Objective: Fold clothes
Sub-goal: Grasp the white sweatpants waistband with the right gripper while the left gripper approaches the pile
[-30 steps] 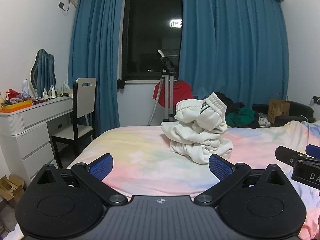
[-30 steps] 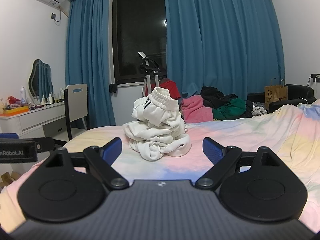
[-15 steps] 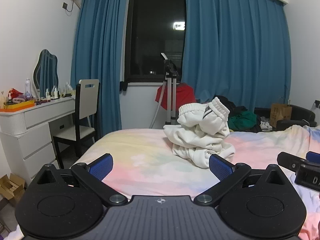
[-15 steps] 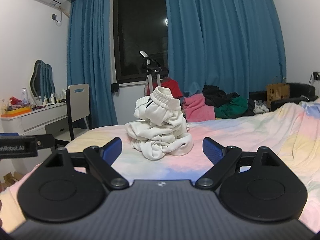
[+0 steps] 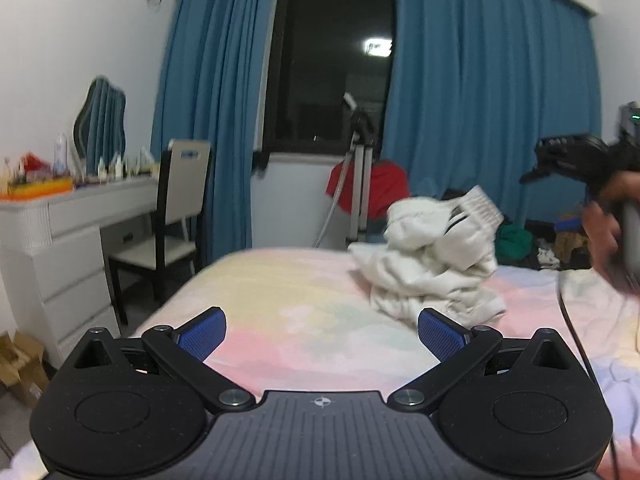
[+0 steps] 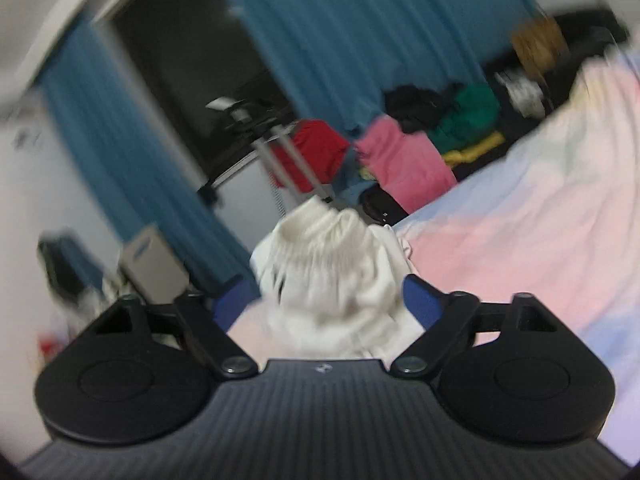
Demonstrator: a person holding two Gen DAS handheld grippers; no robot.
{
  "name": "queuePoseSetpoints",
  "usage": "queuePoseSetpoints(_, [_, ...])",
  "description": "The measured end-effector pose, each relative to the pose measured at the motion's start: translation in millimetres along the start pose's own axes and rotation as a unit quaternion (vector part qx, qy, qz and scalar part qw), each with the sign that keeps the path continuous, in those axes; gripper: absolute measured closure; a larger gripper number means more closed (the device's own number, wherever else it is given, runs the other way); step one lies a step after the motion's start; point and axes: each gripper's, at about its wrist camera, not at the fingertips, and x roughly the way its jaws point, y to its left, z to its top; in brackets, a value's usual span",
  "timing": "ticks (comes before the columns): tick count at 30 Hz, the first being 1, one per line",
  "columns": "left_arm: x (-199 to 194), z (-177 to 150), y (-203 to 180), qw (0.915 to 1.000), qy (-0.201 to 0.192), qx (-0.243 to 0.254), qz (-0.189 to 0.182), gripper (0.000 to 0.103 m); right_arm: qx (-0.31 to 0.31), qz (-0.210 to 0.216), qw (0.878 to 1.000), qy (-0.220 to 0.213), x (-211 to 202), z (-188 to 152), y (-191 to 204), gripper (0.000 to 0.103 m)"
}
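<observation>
A crumpled white garment (image 5: 434, 256) with a ribbed waistband lies in a heap on the pastel tie-dye bed (image 5: 304, 312). My left gripper (image 5: 322, 332) is open and empty, low over the bed, short of the heap and to its left. In the right wrist view, blurred and tilted, my right gripper (image 6: 328, 304) is open with the white garment (image 6: 332, 272) between its blue pads (image 6: 418, 300). I cannot tell if the pads touch it. The right gripper (image 5: 576, 164) also shows in the left wrist view, raised in a hand above and right of the heap.
A white dresser (image 5: 60, 248) and chair (image 5: 172, 216) stand left of the bed. A tripod (image 5: 360, 168) with a red cloth stands by the window. A pile of coloured clothes (image 6: 432, 136) lies beyond the bed's far side.
The right gripper has risen, tilted and swung in over the white heap, which now sits between its pads. The left gripper has shifted a little; the heap appears further right.
</observation>
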Motion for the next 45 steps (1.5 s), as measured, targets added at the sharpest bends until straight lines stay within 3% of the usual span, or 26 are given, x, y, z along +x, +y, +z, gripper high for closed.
queuePoseSetpoints(4, [30.4,-5.5,11.3,0.9998,0.016,-0.008,0.001,0.0,0.084,-0.045,0.995,0.023,76.3,23.0,1.0,0.034])
queuePoseSetpoints(7, [49.3,-13.6,21.7,0.9993,0.031,-0.021,-0.005,0.0,0.089,-0.083,0.992,0.039,118.7,20.2,3.6,0.042])
queuePoseSetpoints(9, [61.0,-19.4,27.8,0.9988,0.041,-0.027,-0.003,0.0,0.058,-0.103,0.991,0.062,142.1,13.5,8.7,0.049])
queuePoseSetpoints(10, [66.4,-22.2,30.5,0.9986,0.045,-0.029,0.0,0.0,0.044,-0.113,0.99,0.072,150.0,9.1,9.6,0.07])
queuePoseSetpoints(11, [71.3,-24.7,33.3,0.9982,0.051,-0.032,0.006,0.0,0.039,-0.119,0.989,0.081,155.3,3.9,8.4,0.083])
queuePoseSetpoints(13, [76.9,-26.4,37.1,0.9972,0.06,-0.044,0.011,0.0,0.034,-0.116,0.989,0.088,153.1,-6.8,4.6,0.087])
queuePoseSetpoints(20, [64.3,-19.4,43.2,0.9961,0.049,-0.073,0.004,0.0,-0.102,-0.069,0.992,0.038,64.8,-35.1,21.4,0.09])
queuePoseSetpoints(29, [15.6,-9.1,25.7,0.998,0.016,-0.055,-0.026,0.0,-0.182,0.031,0.983,0.025,-84.6,-95.5,15.2,0.091])
queuePoseSetpoints(32, [4.6,-12.5,21.5,0.9989,0.021,-0.039,-0.019,0.0,-0.194,0.028,0.979,0.053,-108.8,-122.8,-0.8,0.091])
queuePoseSetpoints(35, [2.2,-19.5,14.4,0.9988,0.042,-0.02,-0.015,0.0,-0.213,-0.008,0.974,0.071,-117.3,-143.6,-18.3,0.091])
queuePoseSetpoints(41, [26.4,-50.1,-20.5,0.9934,0.084,0.076,-0.015,0.0,-0.176,-0.023,0.982,0.066,-125.6,-134.8,-38.8,0.091])
queuePoseSetpoints(45, [57.8,-81.4,-45.7,0.9791,0.115,0.168,-0.011,0.0,-0.199,-0.02,0.979,0.029,-135.2,-129.7,-35.9,0.091])
